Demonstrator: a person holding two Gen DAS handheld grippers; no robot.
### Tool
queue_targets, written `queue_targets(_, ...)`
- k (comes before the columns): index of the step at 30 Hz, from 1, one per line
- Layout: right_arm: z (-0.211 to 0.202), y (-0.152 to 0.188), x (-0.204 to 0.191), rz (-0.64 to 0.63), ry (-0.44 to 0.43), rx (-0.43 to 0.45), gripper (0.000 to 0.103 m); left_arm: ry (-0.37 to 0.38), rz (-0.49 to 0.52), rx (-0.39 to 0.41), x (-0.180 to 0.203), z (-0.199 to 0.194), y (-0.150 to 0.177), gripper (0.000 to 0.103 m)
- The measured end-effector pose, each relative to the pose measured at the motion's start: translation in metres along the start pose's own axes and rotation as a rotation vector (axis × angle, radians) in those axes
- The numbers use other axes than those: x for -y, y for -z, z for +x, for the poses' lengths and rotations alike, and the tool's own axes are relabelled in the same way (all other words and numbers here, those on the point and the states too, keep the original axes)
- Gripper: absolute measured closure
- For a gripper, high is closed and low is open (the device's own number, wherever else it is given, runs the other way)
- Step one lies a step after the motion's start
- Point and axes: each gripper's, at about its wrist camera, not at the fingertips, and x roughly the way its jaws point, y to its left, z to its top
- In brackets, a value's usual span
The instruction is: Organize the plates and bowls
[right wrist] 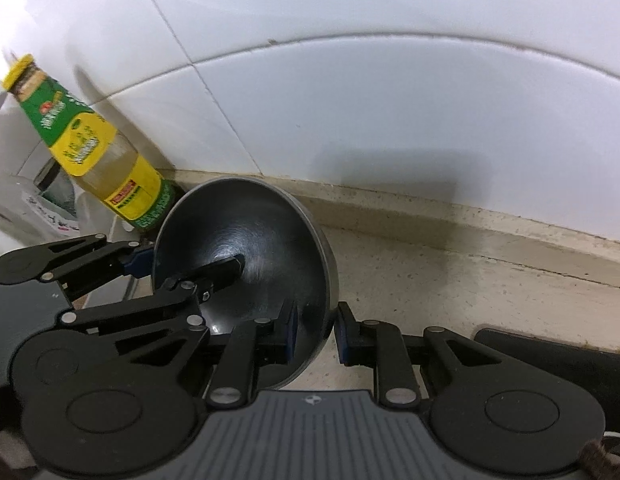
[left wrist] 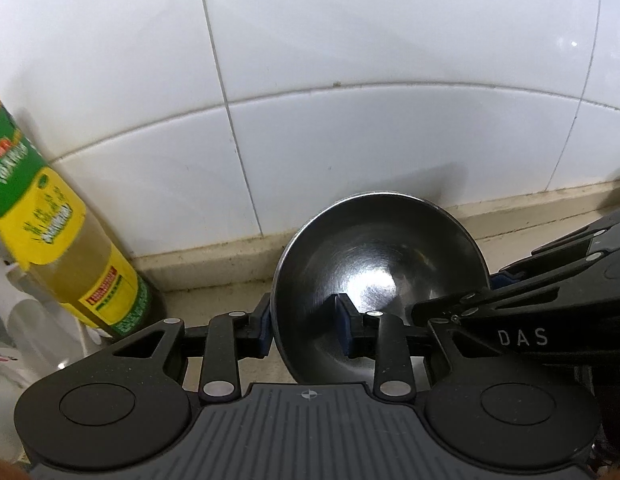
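Observation:
A steel bowl [left wrist: 382,264] is held tilted above the counter, its hollow facing both cameras. My left gripper [left wrist: 303,322] straddles its left rim, one pad outside and one pad inside, with a gap at the outer pad. My right gripper [right wrist: 316,334] straddles the opposite rim [right wrist: 324,280], pads close to the metal on both sides. In the left wrist view the right gripper [left wrist: 490,288] reaches in from the right. In the right wrist view the left gripper [right wrist: 189,264] reaches in from the left, one finger inside the bowl.
A green-and-yellow sauce bottle [left wrist: 57,232] stands at the left by the white tiled wall [left wrist: 350,80]; it also shows in the right wrist view [right wrist: 97,152]. White containers [right wrist: 25,208] sit left of it. The beige counter [right wrist: 470,288] runs to a low ledge. A dark object [right wrist: 550,352] lies at right.

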Motion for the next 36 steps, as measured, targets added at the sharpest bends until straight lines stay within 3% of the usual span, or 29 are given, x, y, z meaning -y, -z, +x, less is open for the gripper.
queue_targets(20, -0.093, 0.032, -0.046, -0.06, 0.025, 0.086, 0.084, 0.006, 0.019, 0.106, 0.004, -0.092, 0.013, 0.062)
queue_targets(36, -0.121, 0.058, -0.07, -0.066, 0.051, 0.098, 0.084, 0.032, 0.034, 0.13, 0.004, -0.129, 0.033, 0.062)
